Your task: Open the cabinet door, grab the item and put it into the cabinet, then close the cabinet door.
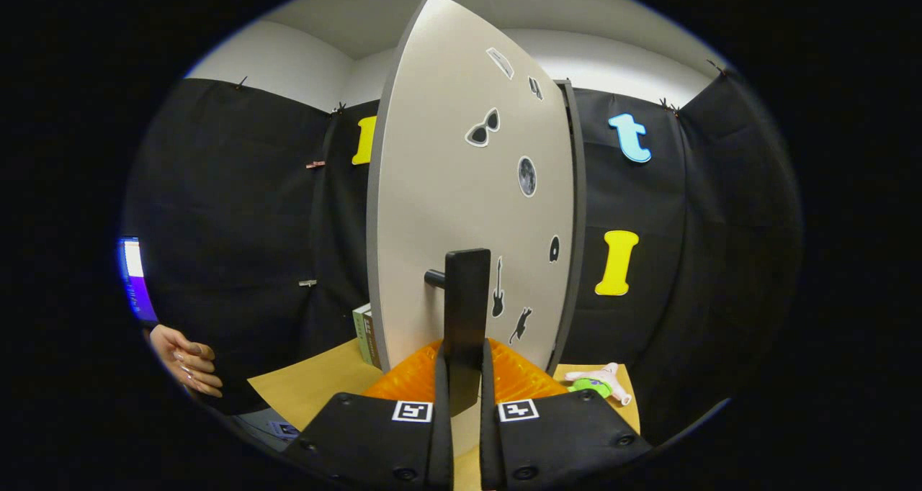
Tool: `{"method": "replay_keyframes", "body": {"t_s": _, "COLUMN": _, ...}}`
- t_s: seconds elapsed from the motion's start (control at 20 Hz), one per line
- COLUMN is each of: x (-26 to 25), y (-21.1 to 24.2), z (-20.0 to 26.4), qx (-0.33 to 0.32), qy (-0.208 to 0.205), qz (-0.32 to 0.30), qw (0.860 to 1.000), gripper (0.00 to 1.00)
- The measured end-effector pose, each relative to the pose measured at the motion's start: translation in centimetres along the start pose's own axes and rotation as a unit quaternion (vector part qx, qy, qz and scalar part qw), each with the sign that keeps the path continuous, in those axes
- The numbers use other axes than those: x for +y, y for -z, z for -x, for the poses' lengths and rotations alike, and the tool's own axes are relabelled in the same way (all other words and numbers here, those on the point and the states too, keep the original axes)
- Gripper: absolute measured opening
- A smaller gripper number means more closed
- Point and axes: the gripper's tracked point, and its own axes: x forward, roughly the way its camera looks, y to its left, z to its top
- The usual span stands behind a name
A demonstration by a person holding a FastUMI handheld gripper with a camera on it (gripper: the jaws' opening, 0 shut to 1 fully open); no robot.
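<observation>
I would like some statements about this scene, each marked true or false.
1. The gripper is shut on the door handle. True.
2. The cabinet door is bare. False: it carries stickers.
3. A toy lies on the table beyond the fingers, beside the door. True.
4. The toy is between the fingers. False: the handle is there.
5. A hand shows near the table's edge. True.

green-spined box (366,335), glowing screen (135,278), tan tabletop (317,384)

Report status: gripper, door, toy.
Gripper shut on door handle. Cabinet door partly swung open. Toy on table, right of door. Nothing blocking.
</observation>
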Motion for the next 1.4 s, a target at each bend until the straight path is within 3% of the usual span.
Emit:
{"method": "replay_keyframes", "body": {"t_s": 0.9, "x": -5.7, "y": 0.3, "z": 0.9, "qx": 0.0, "qy": 0.101, "qz": 0.012, "qw": 0.995, "gripper": 0.15}}
{"method": "replay_keyframes", "body": {"t_s": 1.05, "x": -5.3, "y": 0.5, "z": 1.3, "qx": 0.001, "qy": 0.1, "qz": -0.004, "qw": 0.995, "gripper": 0.12}}
{"method": "replay_keyframes", "body": {"t_s": 1.4, "x": -5.5, "y": 0.7, "z": 2.8, "qx": 0.007, "qy": 0.117, "qz": 0.013, "qw": 0.993, "gripper": 0.15}}
